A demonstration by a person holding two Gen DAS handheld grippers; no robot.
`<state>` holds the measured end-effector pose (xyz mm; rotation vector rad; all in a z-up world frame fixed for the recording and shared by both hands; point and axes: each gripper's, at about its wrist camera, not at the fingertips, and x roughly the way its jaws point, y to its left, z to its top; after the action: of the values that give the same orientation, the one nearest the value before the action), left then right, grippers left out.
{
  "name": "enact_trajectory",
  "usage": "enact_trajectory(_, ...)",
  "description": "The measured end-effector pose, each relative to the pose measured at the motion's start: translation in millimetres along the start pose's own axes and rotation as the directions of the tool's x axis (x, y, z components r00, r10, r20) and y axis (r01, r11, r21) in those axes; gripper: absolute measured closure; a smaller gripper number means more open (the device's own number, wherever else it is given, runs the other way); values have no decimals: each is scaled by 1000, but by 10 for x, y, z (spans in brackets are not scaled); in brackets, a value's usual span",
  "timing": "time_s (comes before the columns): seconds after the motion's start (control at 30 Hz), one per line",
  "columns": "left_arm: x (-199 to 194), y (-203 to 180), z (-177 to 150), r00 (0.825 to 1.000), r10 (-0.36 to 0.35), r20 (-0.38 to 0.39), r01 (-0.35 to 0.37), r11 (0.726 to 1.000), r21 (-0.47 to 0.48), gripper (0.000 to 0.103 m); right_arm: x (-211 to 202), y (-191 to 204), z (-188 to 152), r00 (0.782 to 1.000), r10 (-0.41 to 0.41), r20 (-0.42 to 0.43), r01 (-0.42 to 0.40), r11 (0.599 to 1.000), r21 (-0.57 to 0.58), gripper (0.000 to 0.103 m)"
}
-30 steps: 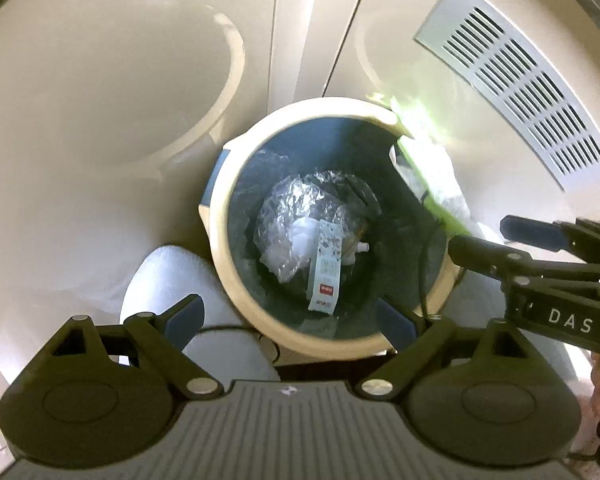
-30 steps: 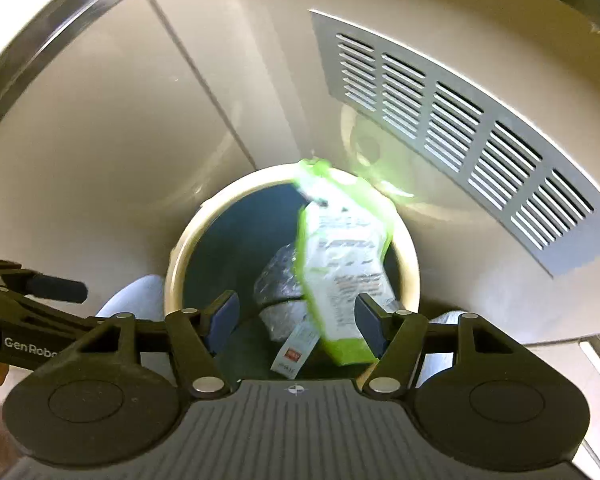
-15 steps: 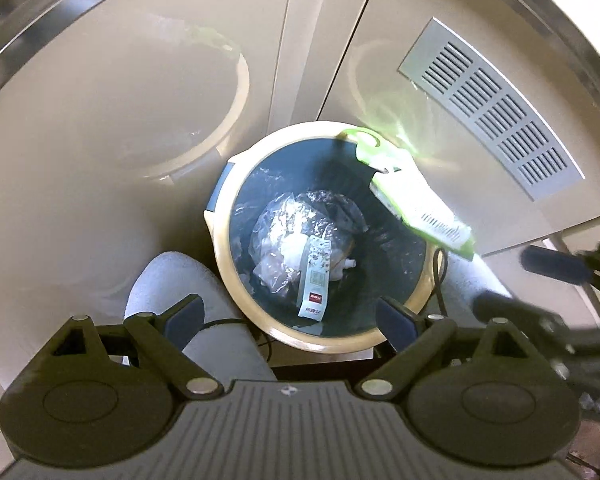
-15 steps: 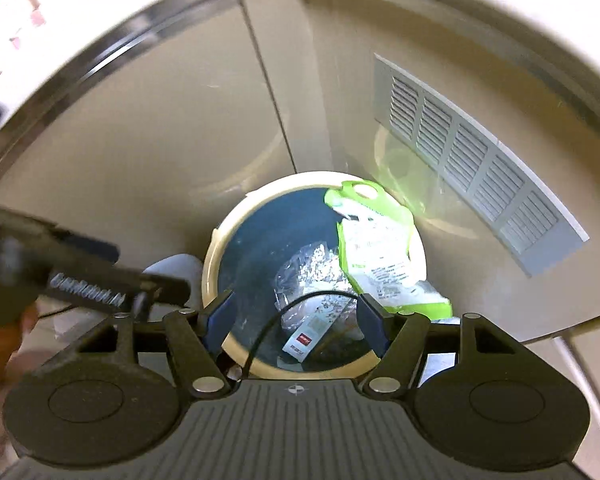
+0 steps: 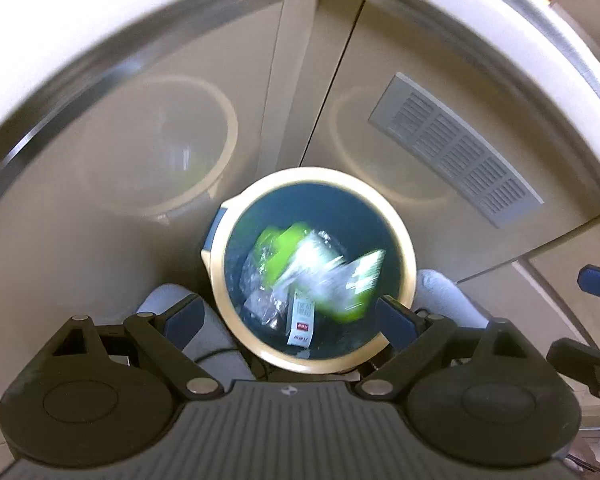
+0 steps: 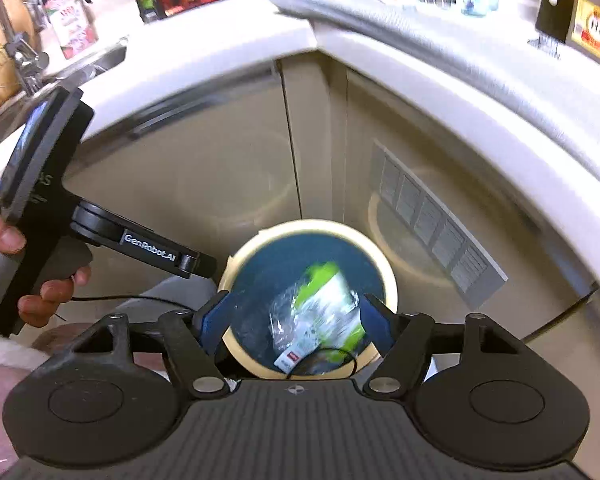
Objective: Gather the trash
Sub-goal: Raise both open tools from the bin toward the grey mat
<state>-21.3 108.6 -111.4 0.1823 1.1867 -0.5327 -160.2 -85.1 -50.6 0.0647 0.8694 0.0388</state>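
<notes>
My green packet (image 5: 320, 268) lies in the bin (image 5: 410, 280), below and ahead of both jaws, beside a clear wrapper (image 5: 262, 280) and small carton (image 5: 302, 322). Right gripper (image 6: 294, 330) jaws are opening, empty; left gripper (image 5: 288, 318) wide, empty. Tabletop (image 6: 220, 48) clutter may remain.

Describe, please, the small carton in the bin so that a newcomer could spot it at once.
Find the round bin with the cream rim, standing on the floor before the beige cabinet doors. Inside it, nearest the camera, lies the small carton. Unlike the green packet and clear wrap beside it, it is white with a red label.
</notes>
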Motion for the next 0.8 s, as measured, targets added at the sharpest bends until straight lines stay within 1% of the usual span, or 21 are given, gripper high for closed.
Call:
enact_trajectory(0.13, -180, -87, 10, 999, -6, 49, 4, 999, 40, 8, -80, 27, 42, 1000, 10, 28, -9, 1000, -15, 26)
enact_trajectory(0.2, -300, -139, 10, 997, -15, 80, 9, 997, 77, 7, -84, 31, 63, 999, 17, 37, -16, 1000, -16, 26)
enact_trajectory(0.23, -365, -170, 5, 995, -17, 98, 8, 995, 95, 2, -116, 29, 76, 999, 20, 43, -19, 1000, -14, 26)
enact_trajectory(0.27, -431, -199, 7, 993, -19, 120, 6, 994, 108, 0, -124, 25, 100, 998, 24, 51, -24, 1000, -10, 26)
enact_trajectory(0.33, -574, -255, 12, 986, -17, 168, -4, 992, 126, 0, -154, 4, 147, 997, 30, 74, -31, 1000, 3, 26)
enact_trajectory(0.47, -809, -328, 87, 972, -14, 235, -18, 991, 135, 0, -240, -56, 240, 992, 20, 125, -25, 999, 35, 24)
enact_trajectory(0.7, -1142, -386, 187, 946, -13, 324, -35, 989, 142, 0, -330, -218, 322, 983, -6, 186, -10, 996, 85, 23)
enact_trajectory(0.8, -1239, -435, 214, 936, -7, 351, -50, 987, 155, 0, -351, -282, 356, 978, -13, 209, -10, 994, 107, 20)
